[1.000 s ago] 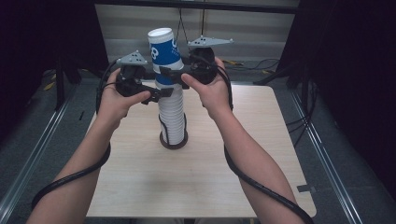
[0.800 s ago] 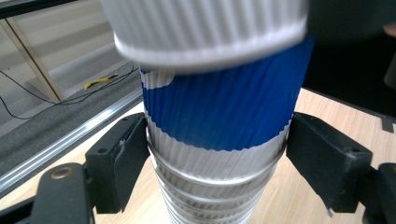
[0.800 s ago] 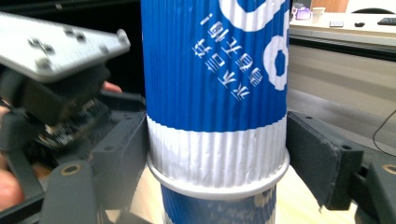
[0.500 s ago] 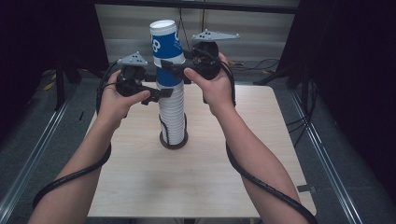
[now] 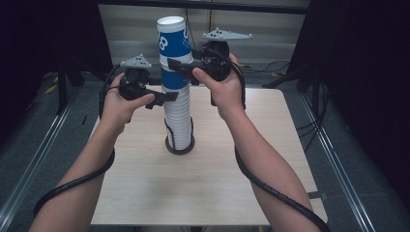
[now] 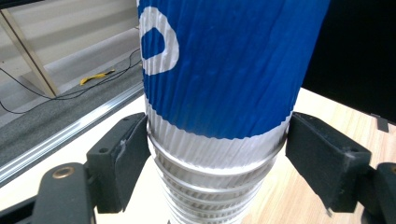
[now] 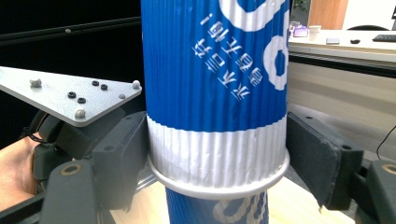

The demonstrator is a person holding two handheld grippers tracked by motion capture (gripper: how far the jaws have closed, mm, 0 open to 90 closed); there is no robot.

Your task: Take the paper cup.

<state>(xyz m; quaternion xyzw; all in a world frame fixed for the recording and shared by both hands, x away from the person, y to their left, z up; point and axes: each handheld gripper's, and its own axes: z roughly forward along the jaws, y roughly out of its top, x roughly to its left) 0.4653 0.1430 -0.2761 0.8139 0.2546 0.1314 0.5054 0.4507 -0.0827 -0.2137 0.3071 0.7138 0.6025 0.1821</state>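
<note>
The right hand-held gripper (image 5: 175,64) clamps the top blue-and-white ribbed paper cup (image 5: 172,46); the left hand-held gripper (image 5: 170,96), having just closed, pins the white cup stack (image 5: 178,123) (standing mid-table (image 5: 145,188)). Lift straight up, untwisted.

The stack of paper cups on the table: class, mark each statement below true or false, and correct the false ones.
1. The stack of paper cups stands upside down on the wooden table. True.
2. The right gripper grips the top blue cup. True.
3. The left gripper lies flat on the table. False: a hand holds it at the stack, below the right one.
4. The top cup is red. False: blue with white print.
</note>
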